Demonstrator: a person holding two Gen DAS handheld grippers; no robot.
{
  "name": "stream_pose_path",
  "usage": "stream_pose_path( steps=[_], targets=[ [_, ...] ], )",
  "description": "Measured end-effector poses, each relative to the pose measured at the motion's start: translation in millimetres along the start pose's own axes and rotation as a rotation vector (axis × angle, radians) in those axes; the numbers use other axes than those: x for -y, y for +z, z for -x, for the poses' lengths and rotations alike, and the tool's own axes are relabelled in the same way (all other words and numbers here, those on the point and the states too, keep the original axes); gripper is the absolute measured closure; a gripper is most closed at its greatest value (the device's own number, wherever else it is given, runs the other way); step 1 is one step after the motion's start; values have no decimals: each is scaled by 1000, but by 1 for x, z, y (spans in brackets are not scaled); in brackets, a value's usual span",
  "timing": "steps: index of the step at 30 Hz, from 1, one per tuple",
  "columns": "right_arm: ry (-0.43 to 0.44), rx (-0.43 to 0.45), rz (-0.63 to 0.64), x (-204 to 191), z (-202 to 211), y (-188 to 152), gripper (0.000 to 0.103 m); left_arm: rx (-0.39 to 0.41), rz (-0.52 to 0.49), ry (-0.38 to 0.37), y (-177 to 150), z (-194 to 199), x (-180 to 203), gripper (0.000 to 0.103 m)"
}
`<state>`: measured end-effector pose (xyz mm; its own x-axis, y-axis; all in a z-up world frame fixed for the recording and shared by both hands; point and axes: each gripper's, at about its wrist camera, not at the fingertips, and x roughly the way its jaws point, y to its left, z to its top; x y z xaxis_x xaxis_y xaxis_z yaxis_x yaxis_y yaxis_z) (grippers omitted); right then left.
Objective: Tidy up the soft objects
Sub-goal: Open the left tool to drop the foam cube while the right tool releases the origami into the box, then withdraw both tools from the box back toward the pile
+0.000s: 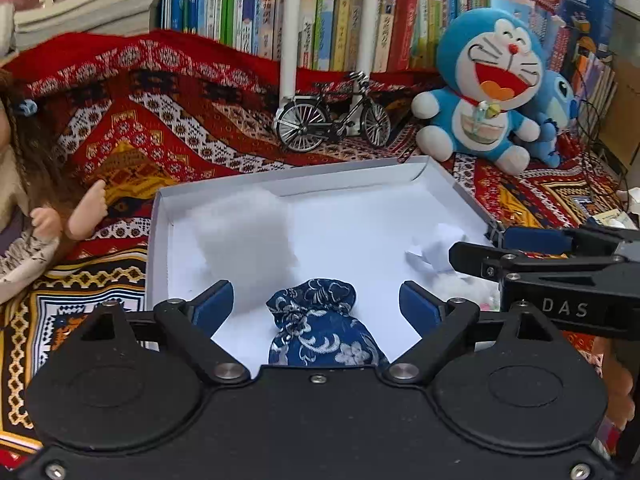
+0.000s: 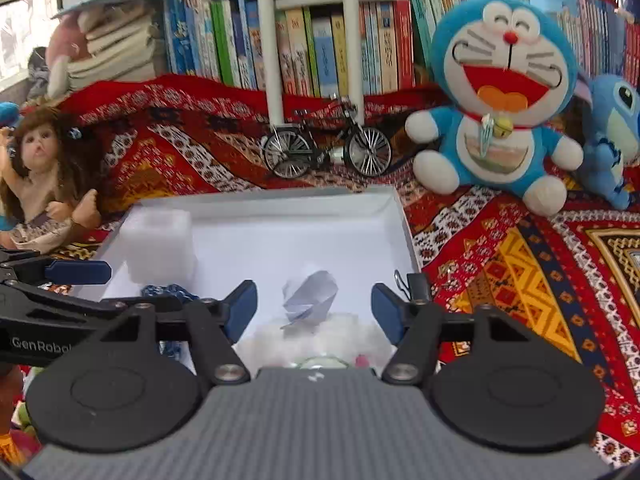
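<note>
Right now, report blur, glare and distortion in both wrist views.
Left wrist view: sharp on the blue pouch; the white foam block looks soft-edged, and the white box floor is washed out; fisheye bends the bookshelf. Right wrist view: slightly blurred overall, crumpled paper smeared, window at top left blown out.

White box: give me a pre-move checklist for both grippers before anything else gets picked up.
1. Left gripper open, fingers off the blue pouch: ok.
2. Right gripper open, nothing pinched: ok.
3. Blue pouch lying inside the white box: ok.
4. Crumpled paper and white fluffy item inside the box: ok.
5. White foam block settled in the box: ok, though blurred.
6. Soft toys outside the box, such as the Doraemon plush: not ok, still on the cloth.
</note>
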<state>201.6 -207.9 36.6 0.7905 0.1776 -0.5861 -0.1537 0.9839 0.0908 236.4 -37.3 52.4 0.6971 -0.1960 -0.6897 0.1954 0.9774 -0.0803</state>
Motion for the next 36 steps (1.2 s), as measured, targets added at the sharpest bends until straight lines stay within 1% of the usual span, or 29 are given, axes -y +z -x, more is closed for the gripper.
stream_pose_path(
  steps=[8,16,19,27,36],
  targets=[
    [11,73,9,-5,42,-10,16,68,-4,-30,-16,44,3,10],
    [28,149,-6,-10,79,-32,13,121,7,-65,-41,83,8,9],
    [32,172,-20,-10,90,-42,9,141,10,-69,-52,95,9,8],
    [12,230,5,-16,113,-68,0,198,21,-60,-78,118,9,7],
    [3,296,19,-21,128,-93,0,257,-13,-17,-103,137,10,4]
  ],
)
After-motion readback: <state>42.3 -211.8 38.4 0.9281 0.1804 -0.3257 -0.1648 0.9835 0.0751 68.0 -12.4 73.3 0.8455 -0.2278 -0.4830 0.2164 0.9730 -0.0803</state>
